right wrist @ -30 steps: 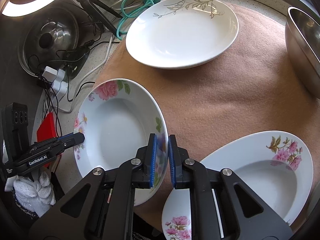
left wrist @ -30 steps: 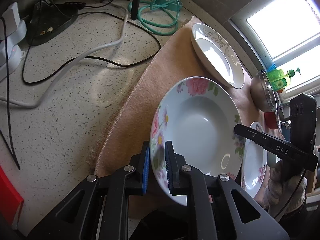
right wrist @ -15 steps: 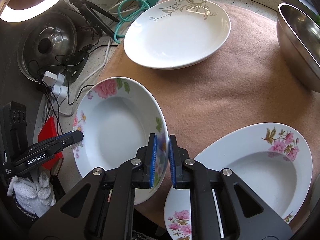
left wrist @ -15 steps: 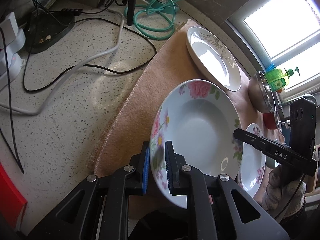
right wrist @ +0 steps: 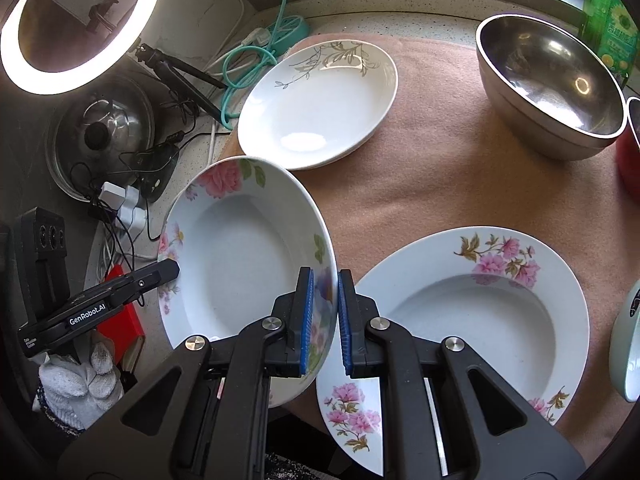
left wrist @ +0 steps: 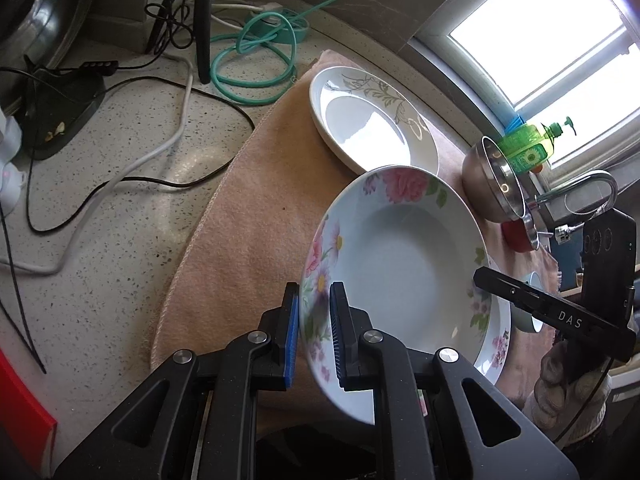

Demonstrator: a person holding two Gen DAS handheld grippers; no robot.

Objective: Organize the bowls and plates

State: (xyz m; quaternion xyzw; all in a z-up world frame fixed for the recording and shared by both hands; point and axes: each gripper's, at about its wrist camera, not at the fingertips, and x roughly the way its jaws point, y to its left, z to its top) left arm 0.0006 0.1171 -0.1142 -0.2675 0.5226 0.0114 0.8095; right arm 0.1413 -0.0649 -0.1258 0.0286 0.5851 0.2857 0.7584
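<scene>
A deep plate with pink flowers (left wrist: 400, 256) (right wrist: 240, 264) hangs tilted above the tan cloth (left wrist: 248, 220), held by two opposite rims. My left gripper (left wrist: 314, 320) is shut on its near-left rim. My right gripper (right wrist: 324, 308) is shut on the opposite rim; its black finger (left wrist: 552, 312) shows at the right of the left wrist view. A second flowered plate (right wrist: 480, 320) lies on the cloth just right of the held one. A white plate with a gold leaf pattern (right wrist: 316, 108) (left wrist: 368, 128) sits further back. A steel bowl (right wrist: 552, 92) stands at the back right.
Black, white and teal cables (left wrist: 256, 60) sprawl over the speckled counter left of the cloth. A ring light (right wrist: 72, 20) and a pot lid (right wrist: 100, 136) stand at the left. A green soap bottle (left wrist: 528, 144), a tap (left wrist: 592, 184) and a pale cup (right wrist: 628, 352) are to the right.
Both grippers have risen with the flowered plate clamped between them. The cloth and the other dishes look further below, and more of the second flowered plate shows.
</scene>
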